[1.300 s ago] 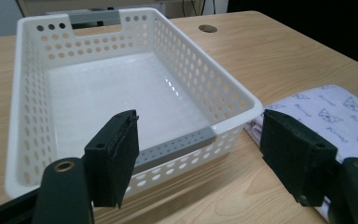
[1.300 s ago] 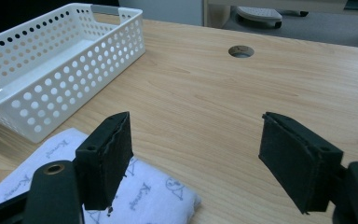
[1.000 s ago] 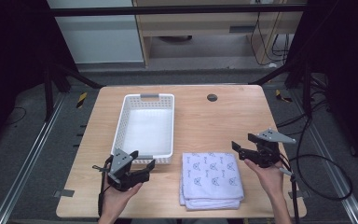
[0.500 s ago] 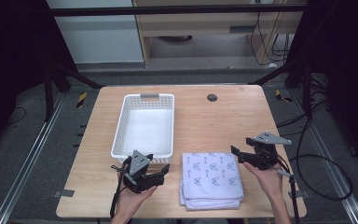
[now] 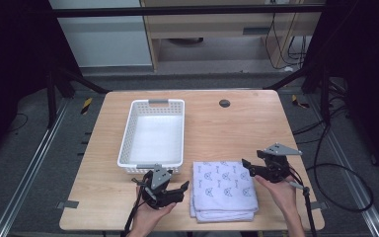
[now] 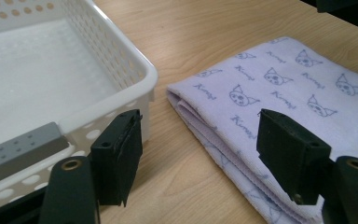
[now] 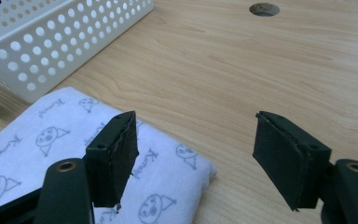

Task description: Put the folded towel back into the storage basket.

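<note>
- The left gripper [image 5: 183, 187] hovers with fingers [image 6: 121, 156] spread wide, empty, between the white basket [image 5: 128, 143] and the folded towel [image 5: 223, 190].
- The right gripper [image 5: 246, 165] holds its fingers wide apart, empty, at the towel's right corner on the bench [image 5: 237, 128].

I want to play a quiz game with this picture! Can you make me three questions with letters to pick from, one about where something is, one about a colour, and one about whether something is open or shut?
1. Where is the folded towel?
A. inside the basket
B. on the table, just in front of the basket
C. on the floor

2. What colour is the basket?
A. white
B. red
C. black

3. How is the left hand-held gripper?
A. shut on the towel
B. shut on the basket
C. open, holding nothing

Answers:
1 B, the towel lies flat on the wooden table beside the basket's near corner.
2 A, its walls full of little holes are white.
3 C, the left gripper view shows its jaws wide apart with bare table between them.
</note>
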